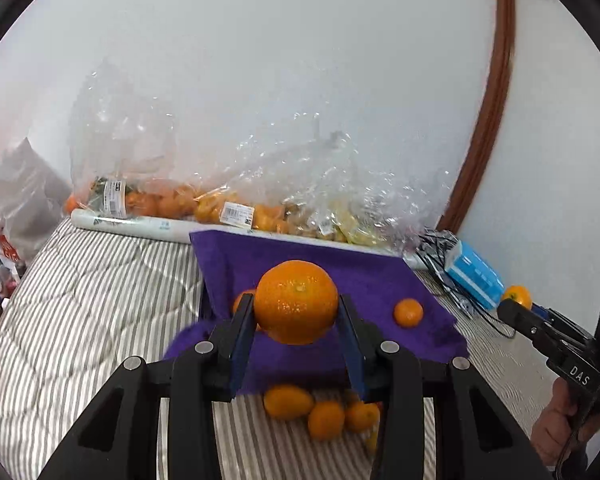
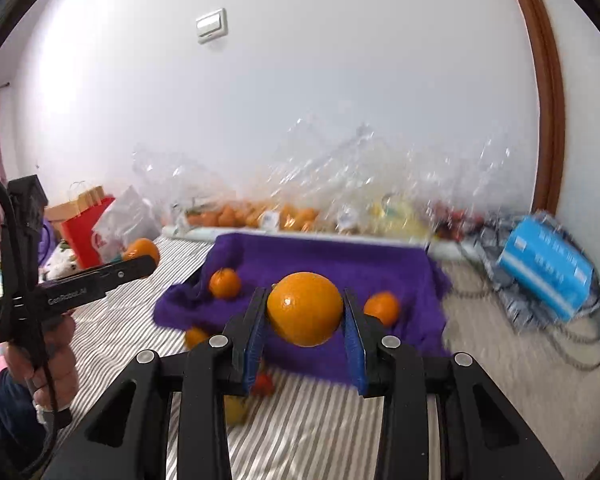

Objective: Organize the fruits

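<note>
My left gripper (image 1: 296,312) is shut on a large orange (image 1: 296,300) and holds it above the near edge of a purple cloth (image 1: 300,256). My right gripper (image 2: 305,314) is shut on another orange (image 2: 305,308), also above the purple cloth (image 2: 320,260). Two small oranges lie on the cloth (image 2: 224,283) (image 2: 382,308). Several small oranges (image 1: 324,412) lie on the striped bed just before the cloth. Each gripper shows in the other's view with its orange: the right gripper (image 1: 512,308) at right, the left gripper (image 2: 148,262) at left.
Clear plastic bags of fruit (image 1: 220,204) line the wall behind the cloth. A white roll (image 1: 132,224) lies before them. A blue box (image 2: 548,268) and cables lie at right. Bags (image 2: 88,228) stand at left. A small red fruit (image 2: 264,384) lies on the striped bedding (image 1: 80,300).
</note>
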A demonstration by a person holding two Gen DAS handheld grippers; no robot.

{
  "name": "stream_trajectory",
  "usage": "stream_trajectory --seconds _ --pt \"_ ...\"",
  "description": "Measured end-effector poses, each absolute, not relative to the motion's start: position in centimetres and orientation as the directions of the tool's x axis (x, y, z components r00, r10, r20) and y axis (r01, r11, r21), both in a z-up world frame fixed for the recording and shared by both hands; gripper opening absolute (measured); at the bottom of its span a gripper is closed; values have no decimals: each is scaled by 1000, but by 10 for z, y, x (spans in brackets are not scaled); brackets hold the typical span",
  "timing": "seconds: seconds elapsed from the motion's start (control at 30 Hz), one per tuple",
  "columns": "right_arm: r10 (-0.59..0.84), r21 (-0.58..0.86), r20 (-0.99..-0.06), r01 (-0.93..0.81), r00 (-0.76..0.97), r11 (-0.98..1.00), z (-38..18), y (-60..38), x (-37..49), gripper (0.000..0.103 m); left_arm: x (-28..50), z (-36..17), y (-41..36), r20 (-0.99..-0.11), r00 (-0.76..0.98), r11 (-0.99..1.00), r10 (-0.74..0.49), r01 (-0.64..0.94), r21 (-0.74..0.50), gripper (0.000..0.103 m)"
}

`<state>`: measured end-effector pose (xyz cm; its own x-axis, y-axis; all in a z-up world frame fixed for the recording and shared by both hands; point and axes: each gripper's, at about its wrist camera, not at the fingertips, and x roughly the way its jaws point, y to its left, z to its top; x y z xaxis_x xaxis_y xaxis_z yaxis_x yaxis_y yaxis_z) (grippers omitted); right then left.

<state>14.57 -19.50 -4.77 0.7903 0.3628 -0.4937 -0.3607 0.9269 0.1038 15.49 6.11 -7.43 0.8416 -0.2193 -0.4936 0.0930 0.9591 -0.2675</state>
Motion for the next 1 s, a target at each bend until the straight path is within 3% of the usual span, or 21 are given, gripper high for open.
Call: stream_trajectory --seconds 0.53,1.0 --pt "402 192 -509 -355 761 915 -89 -202 208 36 219 -115 63 -565 799 954 -206 37 -296 38" --pt "317 185 -570 -257 758 948 -107 -223 223 36 227 -126 77 -589 779 938 -216 -4 -348 38"
